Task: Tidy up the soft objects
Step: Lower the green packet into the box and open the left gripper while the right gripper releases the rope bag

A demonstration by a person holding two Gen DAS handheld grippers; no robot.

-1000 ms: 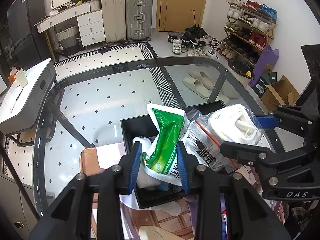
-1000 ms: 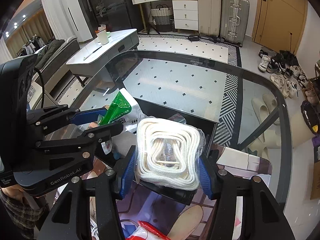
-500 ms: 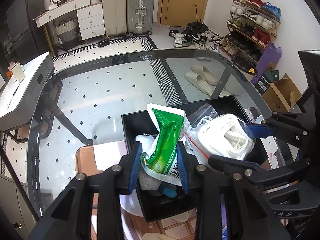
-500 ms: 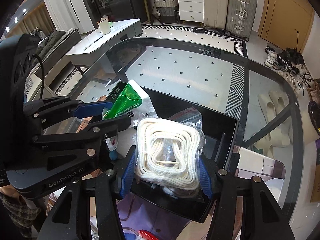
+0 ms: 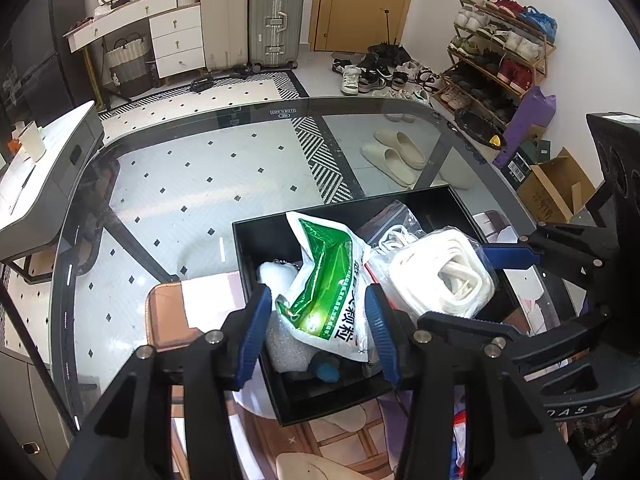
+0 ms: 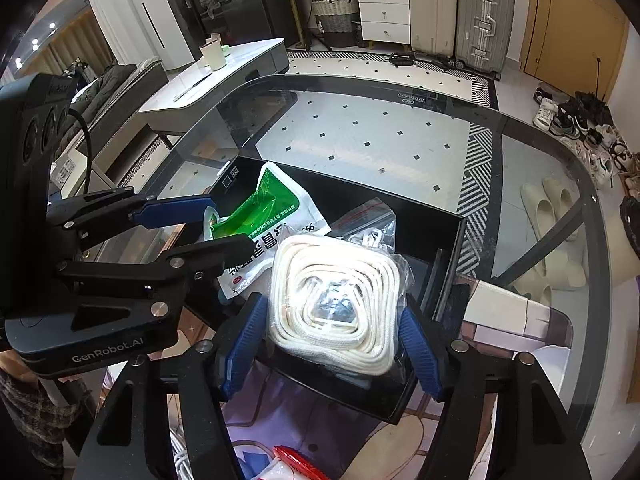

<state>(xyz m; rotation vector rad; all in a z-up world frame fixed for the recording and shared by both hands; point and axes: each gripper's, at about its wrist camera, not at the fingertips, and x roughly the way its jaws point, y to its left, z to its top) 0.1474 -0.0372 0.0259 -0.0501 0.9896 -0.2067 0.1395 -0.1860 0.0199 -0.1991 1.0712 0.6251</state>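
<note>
A black box [image 5: 256, 240] [image 6: 448, 240] sits on the glass table. My left gripper [image 5: 318, 320] [image 6: 224, 222] is over the box with its jaws standing a little apart from the green and white pouch [image 5: 332, 280] [image 6: 272, 216], which lies in the box. My right gripper [image 6: 334, 344] [image 5: 476, 280] has its jaws just off the sides of a bagged coil of white rope [image 6: 336, 300] [image 5: 444, 276], which rests in the box beside the pouch. A white foam piece [image 5: 276, 276] and a clear zip bag [image 5: 396, 216] [image 6: 368, 220] lie under them.
The glass table [image 5: 200, 184] [image 6: 380, 132] extends beyond the box. A printed mat [image 5: 188, 304] [image 6: 504, 312] lies under the box. A red-topped packet [image 6: 296, 460] sits near the front edge. A low white table [image 6: 216, 80] stands at the left.
Both grippers moved forward and down over the box, then their jaws opened. The pouch and the rope coil were let go and now rest in the box.
</note>
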